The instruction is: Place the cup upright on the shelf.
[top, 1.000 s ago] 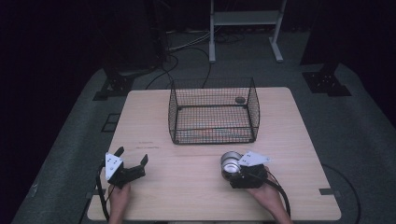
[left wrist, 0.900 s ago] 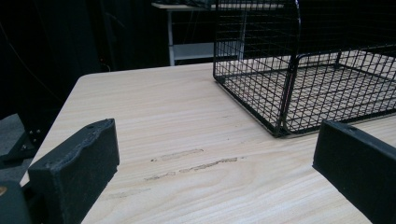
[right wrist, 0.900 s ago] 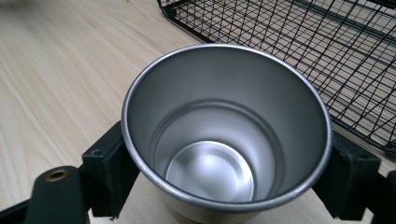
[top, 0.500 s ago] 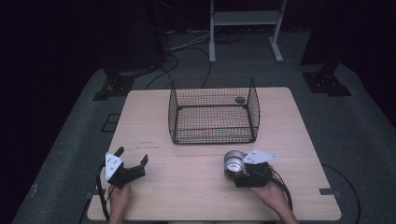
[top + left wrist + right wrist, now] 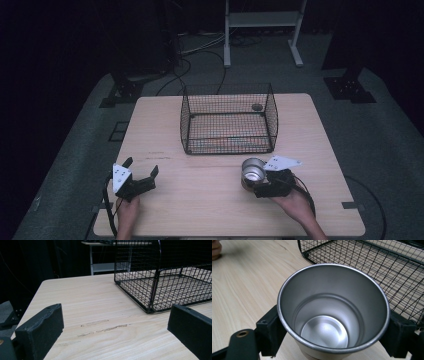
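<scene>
A bare steel cup [image 5: 332, 315] stands upright and empty between the jaws of my right gripper [image 5: 333, 326], which is shut on its sides. From above, the cup [image 5: 252, 169] is near the table's front right, just in front of the wire basket [image 5: 227, 120], with the right gripper [image 5: 256, 181] behind it. I cannot tell whether the cup rests on the wood or hangs just above it. My left gripper [image 5: 141, 166] stands open at the front left, with bare table between its jaws. The left gripper [image 5: 116, 332] points toward the basket's near corner [image 5: 151, 307].
The black wire basket is open-topped, and a small dark round thing [image 5: 257, 107] lies by its far right corner. Scuff marks [image 5: 105, 327] cross the wooden table [image 5: 200, 200]. Cables and a white stand [image 5: 260, 20] are on the floor beyond.
My right gripper has shifted slightly to the right with the cup in it. The left gripper has stayed still.
</scene>
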The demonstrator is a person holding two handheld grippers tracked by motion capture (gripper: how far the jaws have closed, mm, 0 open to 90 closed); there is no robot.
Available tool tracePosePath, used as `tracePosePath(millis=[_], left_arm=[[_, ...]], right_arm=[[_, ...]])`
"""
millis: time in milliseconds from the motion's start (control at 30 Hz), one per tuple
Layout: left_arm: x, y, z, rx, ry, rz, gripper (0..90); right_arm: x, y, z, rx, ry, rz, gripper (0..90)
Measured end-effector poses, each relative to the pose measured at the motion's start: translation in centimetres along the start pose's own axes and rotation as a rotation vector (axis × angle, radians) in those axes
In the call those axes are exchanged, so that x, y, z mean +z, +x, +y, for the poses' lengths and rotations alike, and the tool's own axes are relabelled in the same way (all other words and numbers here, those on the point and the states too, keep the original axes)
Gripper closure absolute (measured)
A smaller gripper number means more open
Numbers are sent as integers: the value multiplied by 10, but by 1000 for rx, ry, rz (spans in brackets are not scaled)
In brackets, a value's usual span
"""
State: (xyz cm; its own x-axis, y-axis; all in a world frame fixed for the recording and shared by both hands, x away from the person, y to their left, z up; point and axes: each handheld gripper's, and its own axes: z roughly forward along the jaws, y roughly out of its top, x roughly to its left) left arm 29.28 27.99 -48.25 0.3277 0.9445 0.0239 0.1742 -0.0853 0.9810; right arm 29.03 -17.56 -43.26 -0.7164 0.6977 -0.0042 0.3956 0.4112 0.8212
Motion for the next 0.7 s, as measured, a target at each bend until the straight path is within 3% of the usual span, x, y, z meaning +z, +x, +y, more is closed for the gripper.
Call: tracePosePath(millis=[700], left_arm=[[0, 1, 0, -6, -2, 1, 0]], right_arm=[[-20, -13, 31, -12, -28, 32, 180]])
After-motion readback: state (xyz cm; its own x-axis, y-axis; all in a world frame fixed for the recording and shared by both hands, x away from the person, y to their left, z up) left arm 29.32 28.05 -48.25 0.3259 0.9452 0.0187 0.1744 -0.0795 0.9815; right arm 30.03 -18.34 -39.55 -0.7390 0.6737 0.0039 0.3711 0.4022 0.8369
